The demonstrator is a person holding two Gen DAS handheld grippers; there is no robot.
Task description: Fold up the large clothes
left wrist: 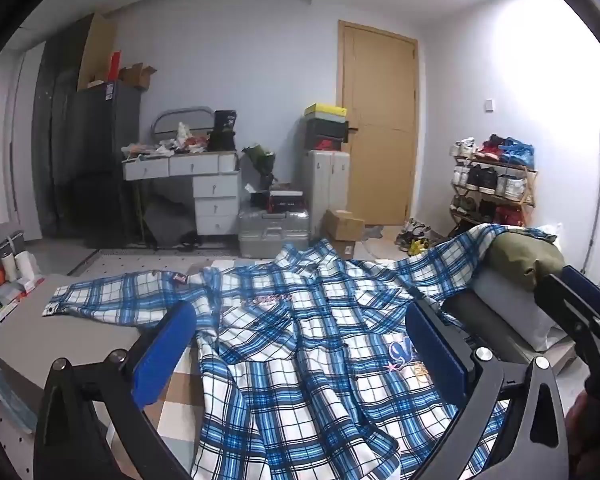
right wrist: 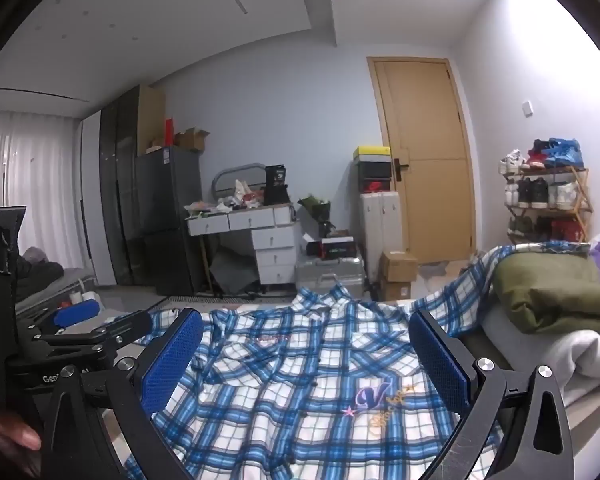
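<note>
Bedroom clutter fills the far wall ahead of both claws: a wooden door (left wrist: 380, 120), a white desk with drawers (left wrist: 204, 184), stacked suitcases and boxes, and a shoe rack (right wrist: 548, 196) off to the right. Nearer, a low checkered surface (left wrist: 180, 392) carries the work, with a grey pad (left wrist: 60, 328) to the left of the left claw.

Directly ahead of and beneath both claws lies the plaid shirt (left wrist: 320, 340), blue and white, front up, buttoned, collar pointing away toward the suitcases. It looks spread out to give a flat start for folding, though wrinkles run through the middle. Its left sleeve (left wrist: 112, 296) stretches flat onto the grey pad; the other sleeve climbs to the right over an olive bundle (right wrist: 552, 296) resting on pale bedding, so that side probably needs pulling clear first.

The left gripper (left wrist: 300, 344) hovers above the shirt body with its 2 blue pads wide apart, holding nothing. The right gripper (right wrist: 306, 356) hovers likewise, spread wide and empty, near a purple V logo (right wrist: 370, 396) on the chest. No fold appears made yet.
</note>
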